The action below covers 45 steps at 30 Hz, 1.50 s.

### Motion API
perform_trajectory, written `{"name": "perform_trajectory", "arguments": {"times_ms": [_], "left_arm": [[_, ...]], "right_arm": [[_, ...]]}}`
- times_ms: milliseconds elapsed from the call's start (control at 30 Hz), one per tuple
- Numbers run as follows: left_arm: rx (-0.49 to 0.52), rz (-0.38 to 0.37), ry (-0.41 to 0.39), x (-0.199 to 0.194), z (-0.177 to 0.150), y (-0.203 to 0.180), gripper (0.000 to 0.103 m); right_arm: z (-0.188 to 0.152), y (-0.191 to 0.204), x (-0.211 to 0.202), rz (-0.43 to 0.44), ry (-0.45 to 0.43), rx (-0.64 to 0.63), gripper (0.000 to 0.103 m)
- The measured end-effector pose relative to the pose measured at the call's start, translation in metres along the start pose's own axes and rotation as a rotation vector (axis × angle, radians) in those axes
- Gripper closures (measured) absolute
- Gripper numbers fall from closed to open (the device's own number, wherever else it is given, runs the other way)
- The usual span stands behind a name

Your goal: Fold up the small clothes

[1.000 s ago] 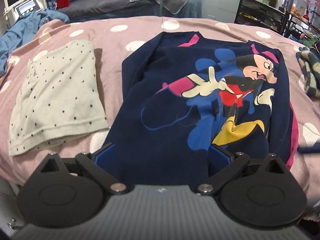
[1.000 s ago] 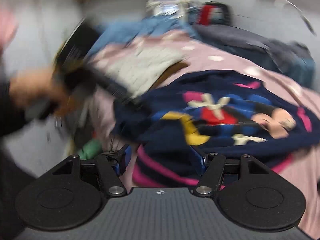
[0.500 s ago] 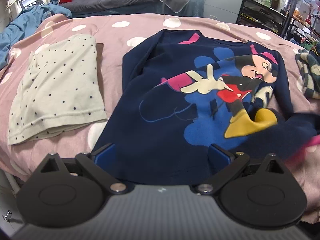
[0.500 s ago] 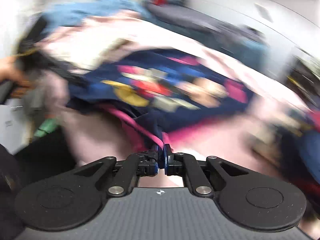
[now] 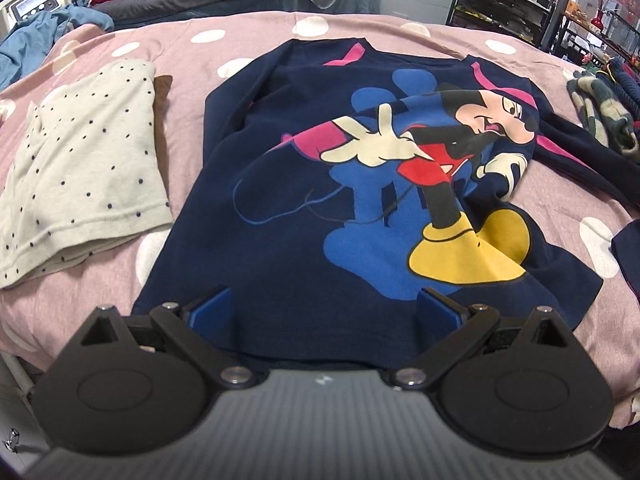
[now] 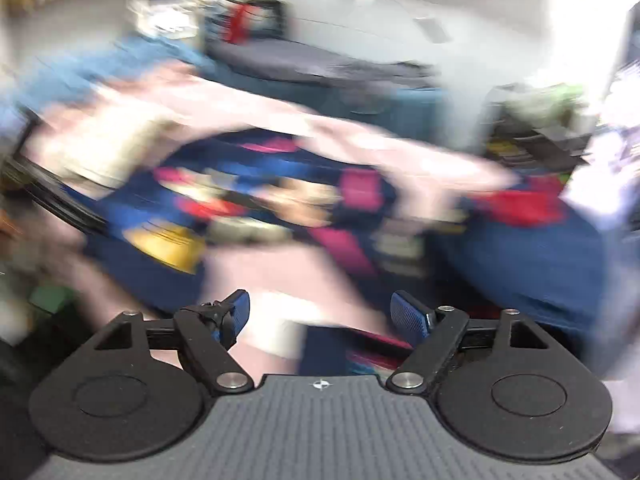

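Left tongs point(image 5: 324, 308) spread wide, low over the near hem of the navy sweatshirt point(image 5: 280, 200), pinching nothing. Right tongs point(image 6: 320, 312) just sprung wide too, nothing caught between them, the view badly smeared. Sweatshirt flat on the pink spotted bed point(image 5: 180, 40), print up, one sleeve point(image 5: 584, 164) trailing toward the right. Best next, probably: take that sleeve near the cuff, lay it straight across the chest, smooth before letting go, keep the hem pinned so nothing drags. Counted: one sweatshirt, one folded dotted cream top point(image 5: 84, 168) just beside it, one checked bundle point(image 5: 600, 112) at the far right edge.
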<state>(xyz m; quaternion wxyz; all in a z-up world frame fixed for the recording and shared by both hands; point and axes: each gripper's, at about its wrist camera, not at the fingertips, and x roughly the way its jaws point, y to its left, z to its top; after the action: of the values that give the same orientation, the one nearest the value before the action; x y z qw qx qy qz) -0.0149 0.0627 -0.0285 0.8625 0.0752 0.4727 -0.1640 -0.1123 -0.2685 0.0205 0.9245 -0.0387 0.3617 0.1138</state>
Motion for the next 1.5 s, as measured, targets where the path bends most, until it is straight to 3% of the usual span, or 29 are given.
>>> {"name": "perform_trajectory", "arguments": {"times_ms": [133, 267, 300, 333, 367, 400, 467, 567, 667, 767, 800, 833, 900, 933, 967, 1033, 1200, 1233, 1267, 1300, 1367, 1433, 1500], "left_arm": [[-0.010, -0.004, -0.012, -0.005, -0.004, 0.001, 0.002], [-0.011, 0.010, 0.000, -0.003, -0.007, 0.004, 0.002], [-0.013, 0.011, 0.001, -0.003, -0.007, 0.005, 0.002], [-0.016, 0.011, -0.004, -0.003, -0.007, 0.007, 0.002], [-0.021, 0.012, -0.009, -0.003, -0.007, 0.009, 0.002], [-0.028, 0.014, -0.012, -0.003, -0.007, 0.010, 0.002], [-0.042, 0.020, -0.017, -0.004, -0.005, 0.016, 0.002], [-0.067, 0.028, -0.016, -0.003, -0.004, 0.027, 0.002], [-0.077, 0.052, -0.012, -0.002, -0.004, 0.037, 0.002], [-0.106, 0.070, 0.001, 0.002, -0.005, 0.049, 0.002], [-0.120, 0.074, 0.004, 0.004, -0.006, 0.053, 0.002], [-0.134, 0.072, 0.008, 0.004, -0.007, 0.056, 0.002], [-0.137, 0.052, -0.006, 0.001, -0.011, 0.059, 0.003], [-0.124, 0.039, -0.018, -0.001, -0.013, 0.058, 0.011], [-0.109, 0.023, -0.022, -0.002, -0.013, 0.055, 0.021], [-0.086, -0.021, -0.008, 0.000, -0.013, 0.050, 0.024], [-0.069, -0.035, 0.024, 0.015, -0.020, 0.033, 0.019], [-0.060, -0.027, 0.032, 0.018, -0.021, 0.028, 0.024], [-0.058, -0.050, 0.027, 0.018, -0.022, 0.026, 0.043], [-0.061, -0.075, 0.019, 0.016, -0.022, 0.024, 0.052], [-0.040, -0.053, 0.010, 0.013, -0.020, 0.021, 0.080], [-0.055, -0.070, 0.003, 0.008, -0.017, 0.025, 0.088], [-0.078, -0.100, 0.031, 0.004, -0.015, 0.039, 0.085]], "right_arm": [[-0.001, 0.005, 0.069, 0.081, 0.066, 0.137, 0.002], [-0.015, 0.007, 0.118, 0.152, 0.178, 0.300, 0.023], [-0.017, 0.010, 0.122, 0.151, 0.196, 0.293, 0.034], [-0.019, 0.014, 0.117, 0.134, 0.183, 0.271, 0.061], [-0.020, 0.015, 0.109, 0.120, 0.174, 0.267, 0.094], [-0.019, 0.011, 0.098, 0.125, 0.158, 0.292, 0.100], [-0.020, -0.007, 0.069, 0.093, 0.109, 0.341, 0.100], [-0.021, -0.024, 0.019, -0.014, 0.099, 0.316, 0.100], [-0.034, -0.037, -0.004, -0.046, 0.224, 0.305, 0.100], [-0.058, -0.035, 0.002, -0.079, 0.373, 0.267, 0.099], [-0.062, -0.033, 0.005, -0.113, 0.371, 0.249, 0.093], [-0.065, -0.035, 0.002, -0.129, 0.349, 0.260, 0.077], [-0.059, -0.038, -0.003, -0.110, 0.268, 0.313, 0.067], [-0.053, -0.037, -0.006, -0.097, 0.216, 0.326, 0.057], [-0.049, -0.037, -0.006, -0.082, 0.187, 0.329, 0.041], [-0.041, -0.033, 0.002, -0.072, 0.167, 0.321, 0.016], [-0.041, -0.025, 0.020, -0.057, 0.185, 0.298, 0.016], [-0.043, -0.024, 0.021, -0.048, 0.188, 0.300, 0.016], [-0.045, -0.023, 0.021, -0.044, 0.187, 0.304, 0.016], [-0.044, -0.026, 0.022, -0.048, 0.190, 0.310, 0.016], [-0.044, -0.025, 0.023, -0.063, 0.195, 0.316, 0.016], [-0.046, -0.025, 0.022, -0.071, 0.194, 0.322, 0.016], [-0.045, -0.025, 0.023, -0.071, 0.185, 0.330, 0.014]]}}
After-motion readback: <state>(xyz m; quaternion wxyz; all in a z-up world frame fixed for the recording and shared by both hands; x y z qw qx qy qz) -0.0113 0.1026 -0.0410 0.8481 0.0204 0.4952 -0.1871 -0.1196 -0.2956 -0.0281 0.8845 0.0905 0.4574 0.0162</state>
